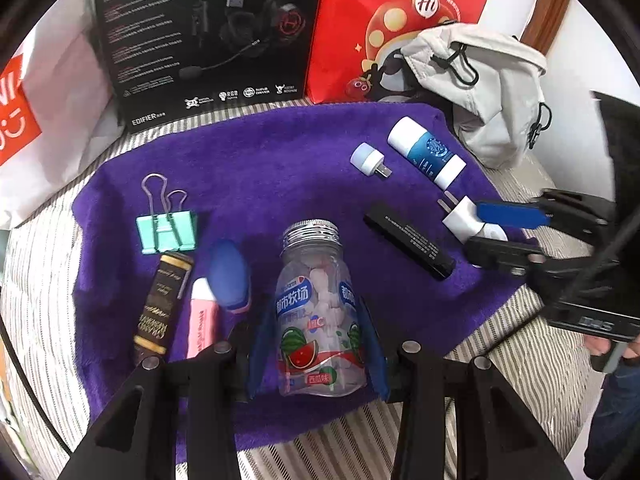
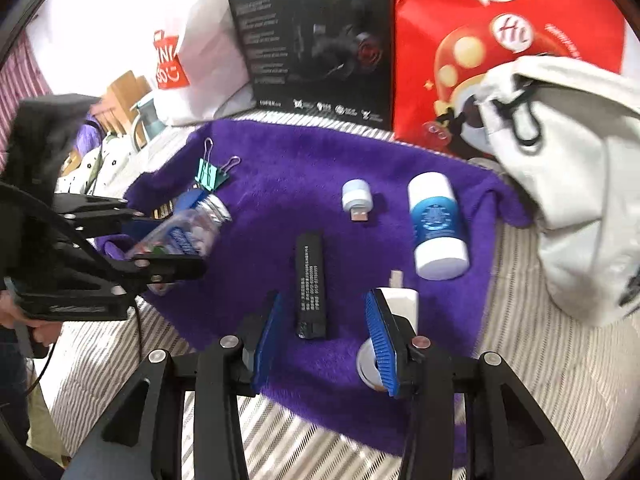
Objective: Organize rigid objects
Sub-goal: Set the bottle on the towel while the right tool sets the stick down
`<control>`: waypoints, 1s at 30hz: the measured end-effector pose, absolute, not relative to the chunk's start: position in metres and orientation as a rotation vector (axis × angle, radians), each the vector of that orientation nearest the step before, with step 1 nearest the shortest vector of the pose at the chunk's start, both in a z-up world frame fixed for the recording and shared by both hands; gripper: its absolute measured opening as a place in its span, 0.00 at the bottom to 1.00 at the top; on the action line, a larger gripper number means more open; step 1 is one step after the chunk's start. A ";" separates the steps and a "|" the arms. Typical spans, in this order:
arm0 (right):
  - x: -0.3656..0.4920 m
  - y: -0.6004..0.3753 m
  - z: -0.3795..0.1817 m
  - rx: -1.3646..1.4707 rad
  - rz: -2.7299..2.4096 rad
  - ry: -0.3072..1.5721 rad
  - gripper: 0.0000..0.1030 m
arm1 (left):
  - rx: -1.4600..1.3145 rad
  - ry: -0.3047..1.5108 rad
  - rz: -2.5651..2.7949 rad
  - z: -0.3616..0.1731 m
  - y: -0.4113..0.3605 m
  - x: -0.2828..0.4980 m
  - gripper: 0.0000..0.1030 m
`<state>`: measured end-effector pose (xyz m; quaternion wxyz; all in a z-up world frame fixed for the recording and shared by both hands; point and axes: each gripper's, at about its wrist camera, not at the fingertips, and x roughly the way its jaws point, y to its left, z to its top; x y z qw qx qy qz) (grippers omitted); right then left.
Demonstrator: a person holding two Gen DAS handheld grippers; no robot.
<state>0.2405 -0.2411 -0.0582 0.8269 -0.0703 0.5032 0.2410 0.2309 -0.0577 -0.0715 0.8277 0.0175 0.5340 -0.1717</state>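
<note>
A: Left gripper (image 1: 316,344) state?
B: Clamped on the clear plastic candy bottle with watermelon label (image 1: 318,312), bottom centre of the left view, over the purple fleece cloth (image 1: 280,160).
A: Right gripper (image 2: 324,340)?
B: Spread wide, holding nothing. Black rectangular stick (image 2: 311,286) lay between its fingers; white plug adapter (image 2: 400,304) was touching the right pad.

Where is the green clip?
The green binder clip lies on the purple cloth's far-left part in the left wrist view, just beyond the black-and-gold tube.
</note>
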 end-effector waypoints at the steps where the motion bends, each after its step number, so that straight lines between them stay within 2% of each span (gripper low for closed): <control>1: 0.238 -0.245 -0.054 -0.145 0.510 1.060 0.42 | 0.043 1.138 -0.361 -0.074 -0.059 0.233 0.38; 19: 0.191 -0.266 -0.029 -0.154 0.482 1.037 0.43 | 0.199 1.151 -0.332 -0.086 -0.080 0.227 0.39; 25: 0.170 -0.280 -0.029 -0.138 0.450 1.049 0.45 | 0.195 1.146 -0.343 -0.072 -0.075 0.213 0.50; 30: 0.153 -0.288 -0.028 -0.102 0.407 1.057 0.54 | 0.264 1.100 -0.313 -0.052 -0.073 0.193 0.60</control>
